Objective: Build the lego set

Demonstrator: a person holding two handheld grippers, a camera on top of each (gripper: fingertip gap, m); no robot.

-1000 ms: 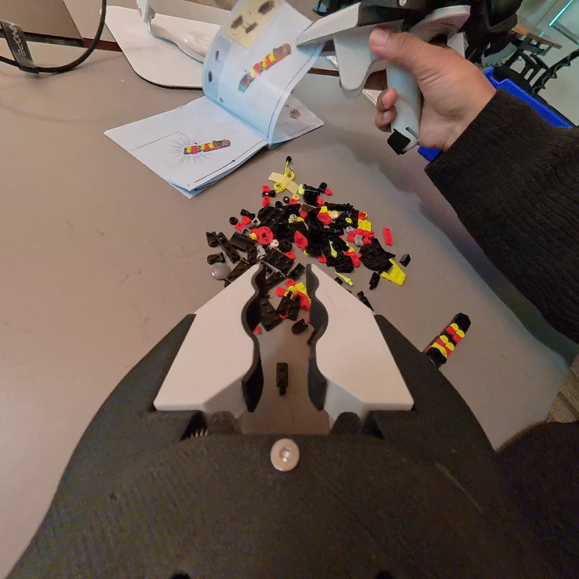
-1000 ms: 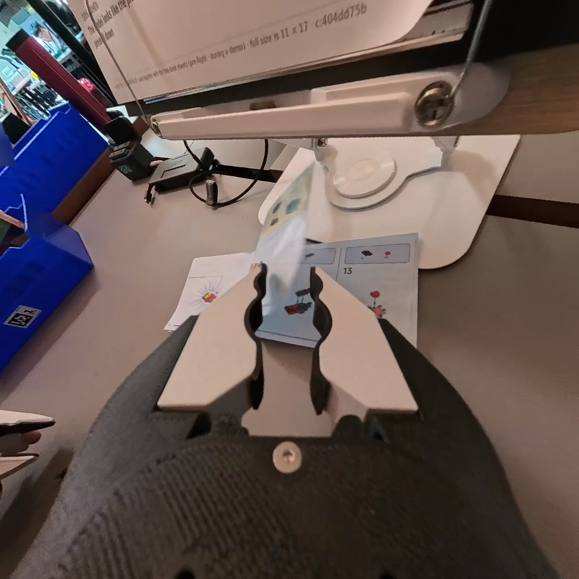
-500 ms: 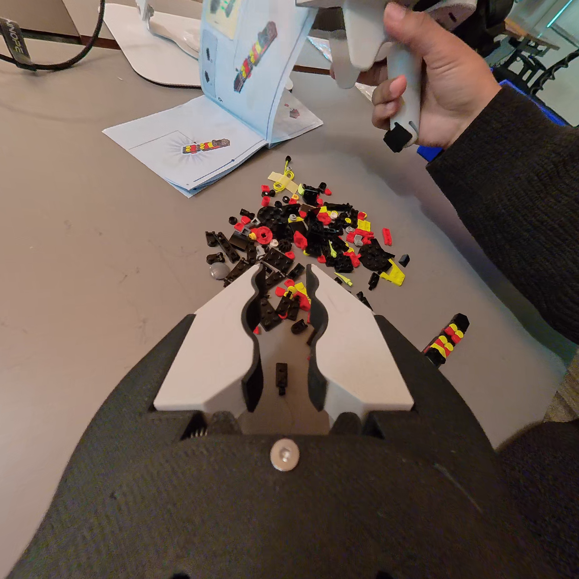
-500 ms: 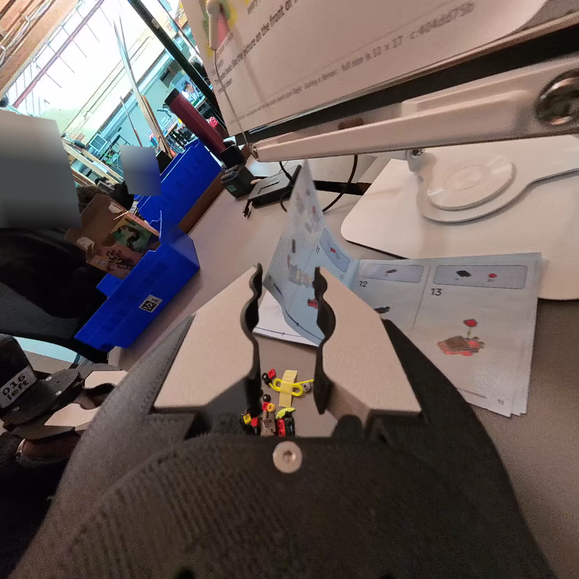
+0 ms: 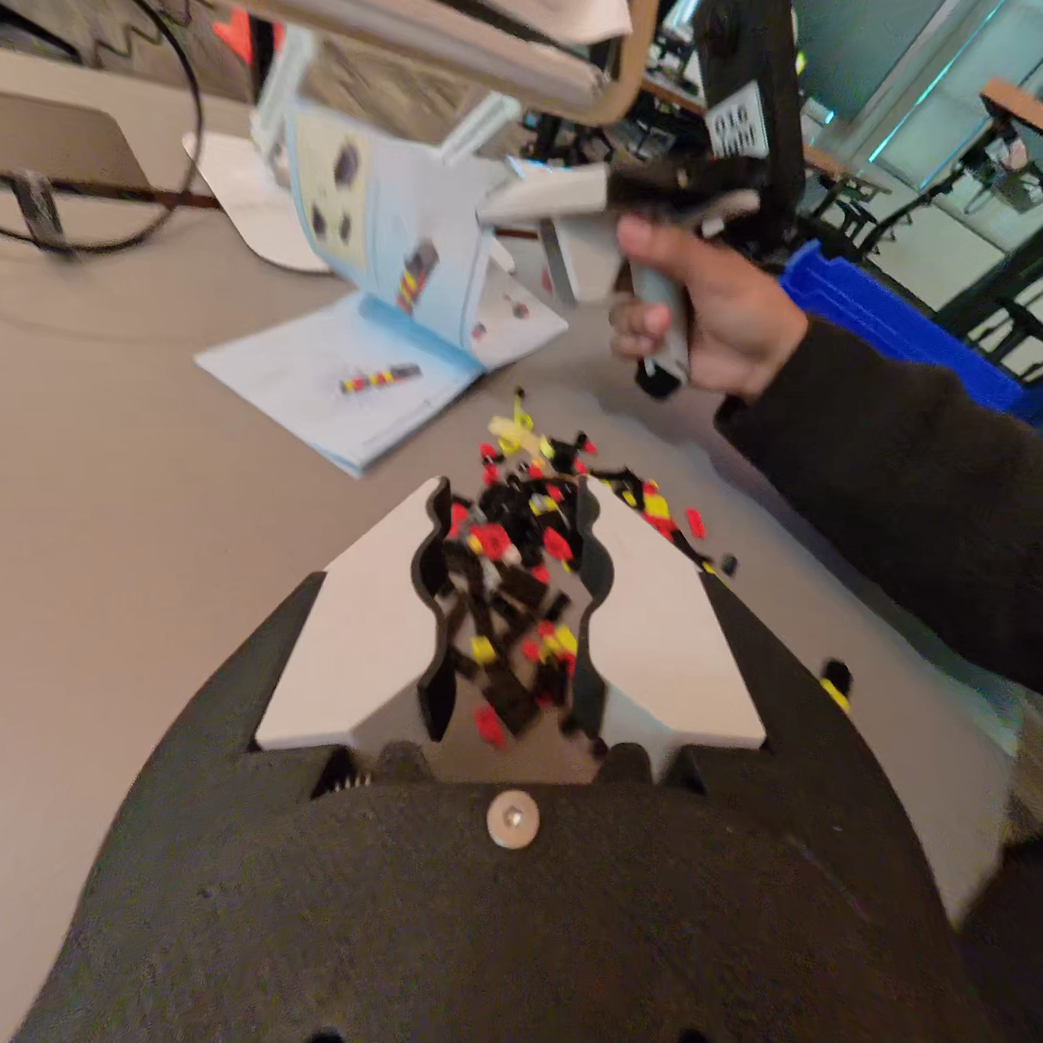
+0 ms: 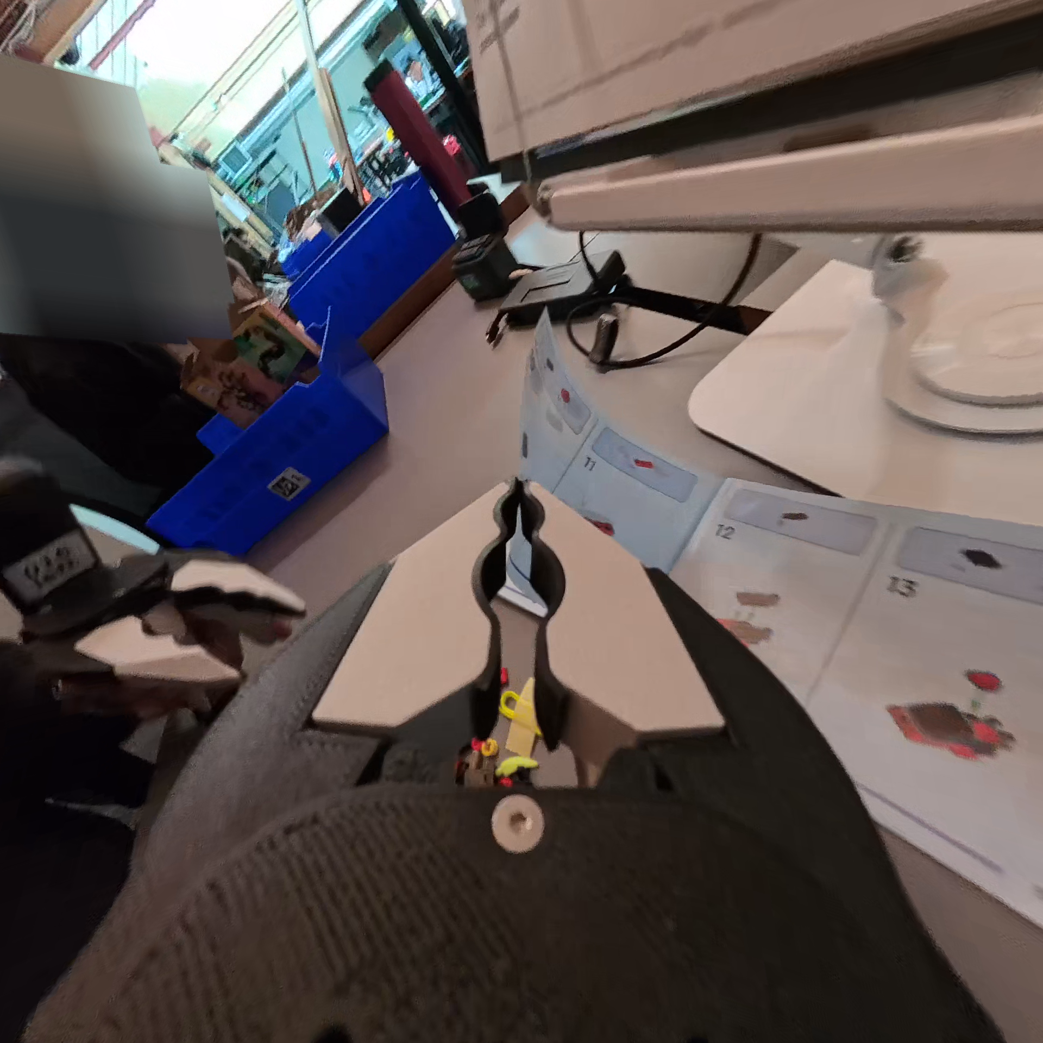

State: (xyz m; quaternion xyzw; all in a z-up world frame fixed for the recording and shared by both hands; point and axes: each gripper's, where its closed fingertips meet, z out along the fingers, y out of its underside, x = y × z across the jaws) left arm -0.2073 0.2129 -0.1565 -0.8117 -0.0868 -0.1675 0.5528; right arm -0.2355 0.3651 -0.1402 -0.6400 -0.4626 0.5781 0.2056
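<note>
Lego pieces (image 5: 511, 575) lie in a loose pile of black, red & yellow bits on the grey worktop (image 5: 141, 536), right under my left gripper (image 5: 511, 485). Left jaws are spread wide w/ nothing between them but the view of the pile below.

Just behind the pile: the instruction booklet (image 5: 361, 384), lying open, one light-blue page (image 5: 389, 248) lifted upright. My right gripper (image 6: 518, 490) is at that page; right jaws are pressed nearly together at the tips, pinching the page's edge (image 6: 542, 395). In the left wrist view the right gripper (image 5: 542, 194) shows beyond the pile and to its right, held by a hand (image 5: 711, 321) in a dark sleeve.

Right of the pile, near the sleeve, a small black-and-yellow built piece (image 5: 835, 686) sits on its own, mostly hidden by the left gripper's body.

Behind the booklet: a white monitor base (image 6: 846, 406), w/ black cables (image 6: 649, 338) beside it. Blue bins (image 6: 282, 468) stand at the worktop's far edge in the right wrist view. Both views are motion-blurred.
</note>
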